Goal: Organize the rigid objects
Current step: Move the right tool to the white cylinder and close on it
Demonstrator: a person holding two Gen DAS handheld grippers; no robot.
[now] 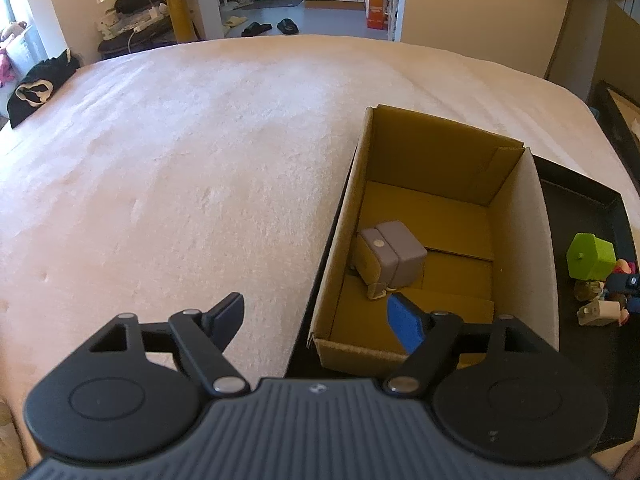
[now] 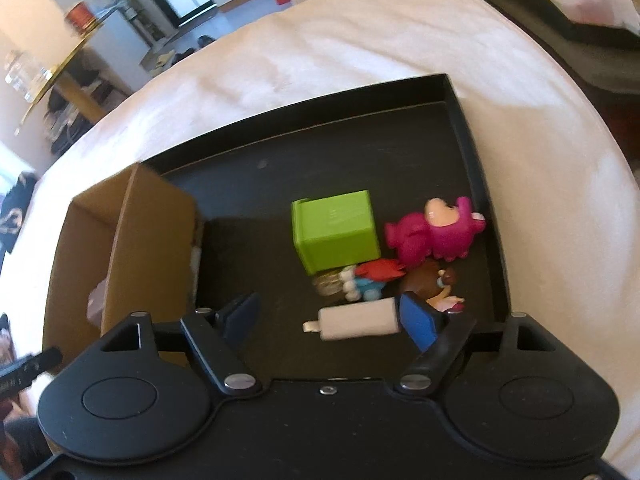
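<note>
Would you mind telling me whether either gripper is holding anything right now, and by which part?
Nothing is held. The left gripper is open over the cardboard box edge; the right gripper is open around the white charger, not yet clamping it.

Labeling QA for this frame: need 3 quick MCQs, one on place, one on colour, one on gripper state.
1. Where is the grey cube?
A. on the tray
B. in the carton
C. on the bedsheet

2. What colour is the cube beside the pink toy?
A. green
B. blue
C. yellow

3. How is the right hand-held gripper?
A. shut on the white charger
B. shut, empty
C. open

Key: 1 B, it rests on the carton floor. 2 A, lime green on the black tray. 3 C, jaws stand wide apart around the white charger, not closed on it.
</note>
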